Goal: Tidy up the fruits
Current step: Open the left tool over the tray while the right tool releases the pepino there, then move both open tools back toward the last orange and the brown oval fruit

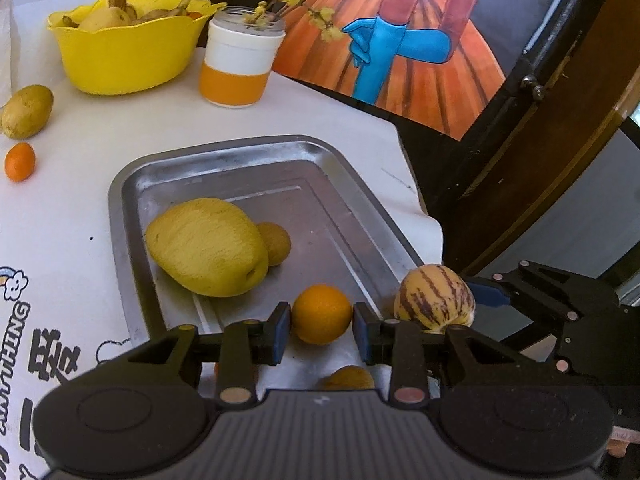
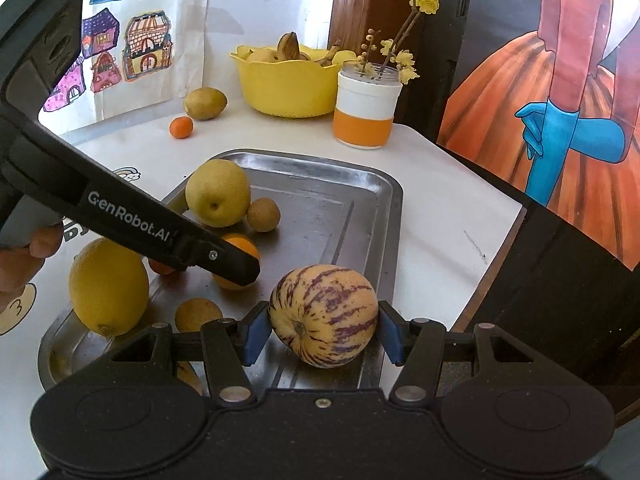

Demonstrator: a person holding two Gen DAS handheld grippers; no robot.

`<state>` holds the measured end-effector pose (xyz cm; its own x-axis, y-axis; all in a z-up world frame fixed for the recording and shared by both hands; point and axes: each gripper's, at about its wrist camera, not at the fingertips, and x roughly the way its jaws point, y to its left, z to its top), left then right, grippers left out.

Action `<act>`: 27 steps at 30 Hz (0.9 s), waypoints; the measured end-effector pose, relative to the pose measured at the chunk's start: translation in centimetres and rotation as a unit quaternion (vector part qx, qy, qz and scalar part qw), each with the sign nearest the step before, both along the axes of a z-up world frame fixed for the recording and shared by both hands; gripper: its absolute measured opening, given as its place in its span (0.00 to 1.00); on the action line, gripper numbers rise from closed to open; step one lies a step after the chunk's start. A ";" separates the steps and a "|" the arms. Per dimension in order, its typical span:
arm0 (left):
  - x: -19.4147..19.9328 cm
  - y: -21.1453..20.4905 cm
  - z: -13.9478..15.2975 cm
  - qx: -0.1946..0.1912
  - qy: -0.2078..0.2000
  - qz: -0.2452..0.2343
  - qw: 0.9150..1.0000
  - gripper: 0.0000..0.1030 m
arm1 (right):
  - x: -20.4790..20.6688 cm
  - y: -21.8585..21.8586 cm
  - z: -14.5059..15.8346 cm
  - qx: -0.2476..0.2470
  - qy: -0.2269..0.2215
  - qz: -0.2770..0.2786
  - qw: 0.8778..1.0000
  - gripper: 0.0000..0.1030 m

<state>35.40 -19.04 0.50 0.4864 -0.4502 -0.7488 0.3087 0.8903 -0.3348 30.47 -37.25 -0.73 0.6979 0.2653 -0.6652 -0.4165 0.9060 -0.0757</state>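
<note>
Two fruits sit between tool pads at once: the striped melon is held by the right tool, and the orange lies between the parted pads of the left tool. The melon hangs at the tray's near right edge, its stem end turned toward the right wrist camera and its long axis running roughly forward, away from the tool, so the blue pads press on its two sides. Whether it rests on the metal or is just above it cannot be told. The orange lies on the metal tray straight ahead of the left tool, whose pads stand narrowly apart on either side of it with small gaps visible, so it looks bracketed rather than gripped. The left tool is the nearer one to the orange; the right is already occupied. Just beyond the orange lie a large yellow fruit and a small brown fruit touching it, which leave little room for a forward push. More round fruits lie at the tray's near end, one a big lemon-like fruit at the left rim. Well apart on the tabletop stand a yellow bowl of fruit, an orange-banded jar, a potato-like fruit and a small tangerine.
</note>
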 end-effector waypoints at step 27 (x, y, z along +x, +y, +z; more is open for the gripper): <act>-10.4 8.2 8.3 -0.026 -0.158 0.141 0.977 0.99 | -8.0 0.8 7.5 0.100 -0.070 -0.041 0.992 0.99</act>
